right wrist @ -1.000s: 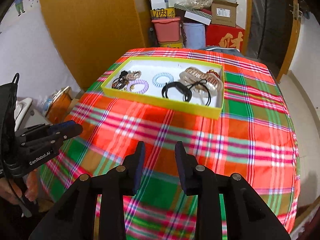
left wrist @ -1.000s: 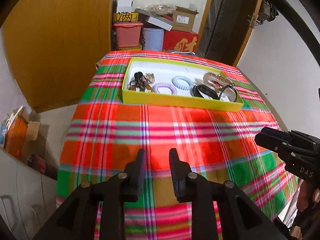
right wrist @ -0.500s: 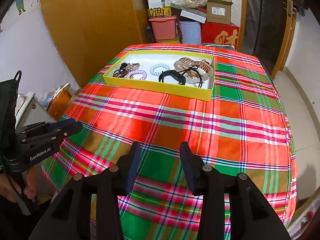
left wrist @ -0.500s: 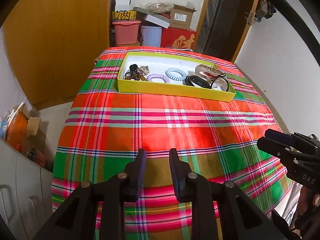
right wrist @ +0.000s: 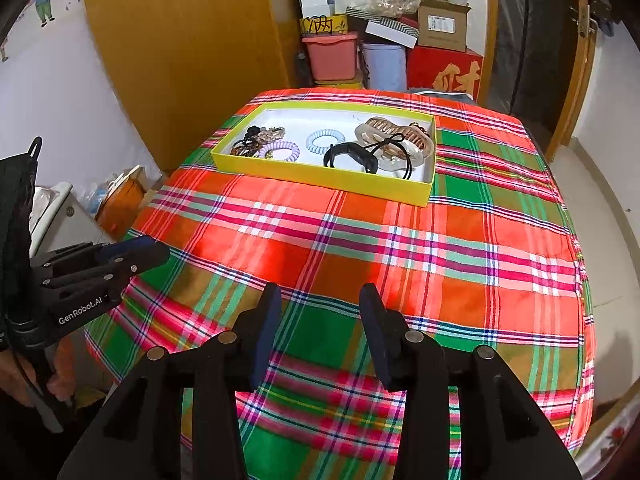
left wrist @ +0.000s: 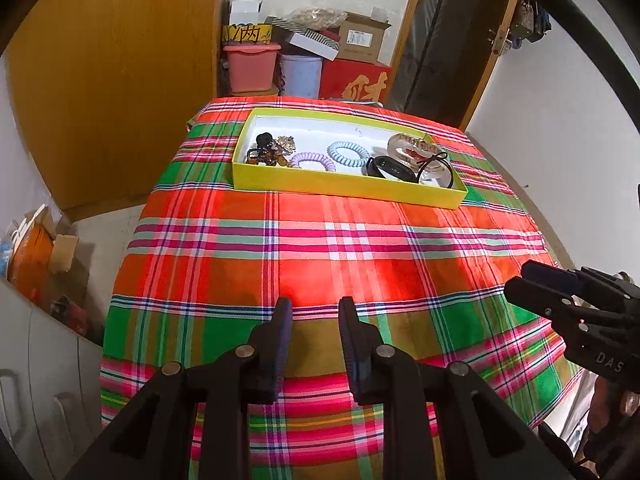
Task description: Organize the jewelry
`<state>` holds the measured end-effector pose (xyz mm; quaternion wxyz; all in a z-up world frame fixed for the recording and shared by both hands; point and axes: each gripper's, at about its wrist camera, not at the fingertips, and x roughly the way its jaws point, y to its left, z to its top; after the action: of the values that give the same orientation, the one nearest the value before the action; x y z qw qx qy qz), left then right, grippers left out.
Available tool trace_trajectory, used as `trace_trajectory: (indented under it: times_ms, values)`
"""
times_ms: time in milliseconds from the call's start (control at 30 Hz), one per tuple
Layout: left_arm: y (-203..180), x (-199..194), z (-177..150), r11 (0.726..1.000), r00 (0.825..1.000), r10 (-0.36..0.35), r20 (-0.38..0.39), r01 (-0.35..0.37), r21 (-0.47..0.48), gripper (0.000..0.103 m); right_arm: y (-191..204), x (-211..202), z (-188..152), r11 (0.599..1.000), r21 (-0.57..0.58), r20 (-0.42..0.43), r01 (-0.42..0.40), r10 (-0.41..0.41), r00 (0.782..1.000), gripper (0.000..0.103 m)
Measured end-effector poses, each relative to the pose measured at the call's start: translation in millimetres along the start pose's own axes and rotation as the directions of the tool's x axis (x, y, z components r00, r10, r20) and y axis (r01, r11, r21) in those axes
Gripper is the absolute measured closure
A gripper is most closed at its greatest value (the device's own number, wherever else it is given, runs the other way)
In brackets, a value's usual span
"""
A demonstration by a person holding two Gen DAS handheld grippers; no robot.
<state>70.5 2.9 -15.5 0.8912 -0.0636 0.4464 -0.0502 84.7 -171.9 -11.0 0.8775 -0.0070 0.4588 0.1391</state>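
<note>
A yellow tray sits at the far end of the plaid-covered table. It holds a purple spiral hair tie, a blue spiral hair tie, a black band, a translucent claw clip and a dark cluster of ornaments. My left gripper hovers over the near edge of the cloth, open narrowly, with nothing between its fingers. My right gripper hangs beside it on the right, open wider and also empty. Both are well short of the tray.
The plaid cloth drapes over the table's edges. Behind the table stand a pink bin, a blue bucket, a red box and cardboard boxes. A wooden wardrobe is on the left and a dark doorway on the right.
Both views have drawn back a little, so the tray looks farther away and more of the near cloth shows. The right gripper's jaws have widened. The left jaws are unchanged.
</note>
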Motion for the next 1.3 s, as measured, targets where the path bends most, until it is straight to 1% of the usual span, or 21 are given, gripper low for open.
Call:
trace_trajectory:
  times_ms: [200, 333, 600, 767, 1300]
  values:
    - [0.5, 0.7, 0.0, 1.000, 1.000, -0.002, -0.002, 0.002, 0.000, 0.079, 0.2, 0.4, 0.6, 1.000, 0.000, 0.000, -0.002, 0.002, 1.000, 0.061]
    - [-1.1, 3.2, -0.4, 1.000, 1.000, 0.013, -0.010, -0.013, 0.010, 0.079, 0.4, 0.5, 0.7, 1.000, -0.001, -0.002, -0.002, 0.002, 1.000, 0.061]
    - [-4.1, 7.0, -2.1, 1.000, 1.000, 0.000, -0.023, 0.000, 0.010, 0.079, 0.1, 1.2, -0.6, 1.000, 0.001, -0.004, -0.001, 0.001, 1.000, 0.061]
    - [-5.4, 9.1, -3.0, 1.000, 0.999, 0.013, -0.030, -0.012, 0.014, 0.079, -0.1, 1.1, -0.6, 1.000, 0.001, -0.004, 0.000, 0.000, 1.000, 0.061]
    - [-5.7, 5.6, -3.6, 1.000, 1.000, 0.010, -0.013, -0.010, 0.012, 0.079, -1.2, 1.1, -0.6, 1.000, 0.003, -0.006, 0.001, -0.001, 1.000, 0.061]
